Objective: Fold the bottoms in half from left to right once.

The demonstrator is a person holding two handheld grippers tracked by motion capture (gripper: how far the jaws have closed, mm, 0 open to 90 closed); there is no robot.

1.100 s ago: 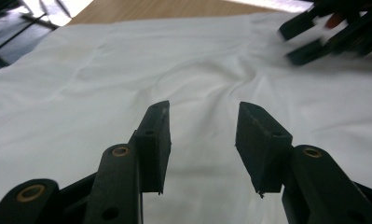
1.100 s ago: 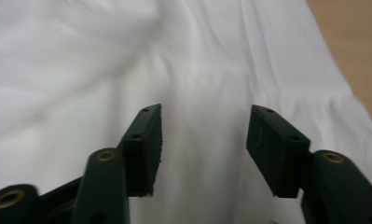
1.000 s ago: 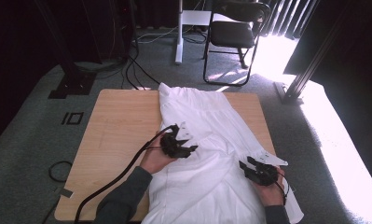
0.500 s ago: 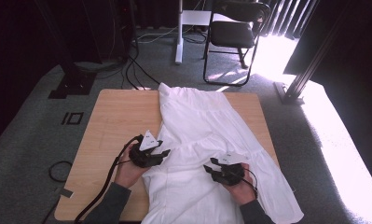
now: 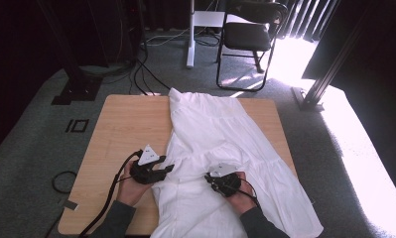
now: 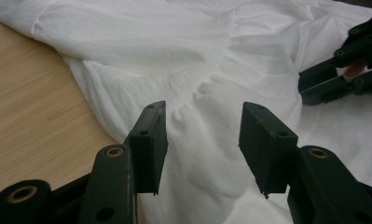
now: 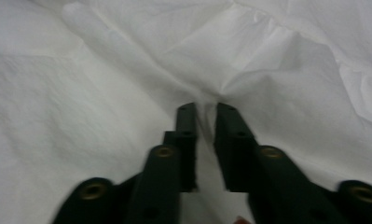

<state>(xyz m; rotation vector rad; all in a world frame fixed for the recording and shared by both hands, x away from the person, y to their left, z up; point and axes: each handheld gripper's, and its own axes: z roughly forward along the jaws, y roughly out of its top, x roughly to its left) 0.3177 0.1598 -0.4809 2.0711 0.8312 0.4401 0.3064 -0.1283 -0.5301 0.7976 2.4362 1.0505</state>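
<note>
White garment point(image 5: 225, 148) lies spread down the wooden table point(image 5: 121, 129), hem end cut off at bottom edge of high view. Left gripper point(image 6: 202, 140) at garment's left edge, jaws apart w/ a cloth ridge between, not pinched. Right gripper point(image 7: 206, 140) just closed, pinching a fold mid-garment; contact partly hidden by the jaws
</note>
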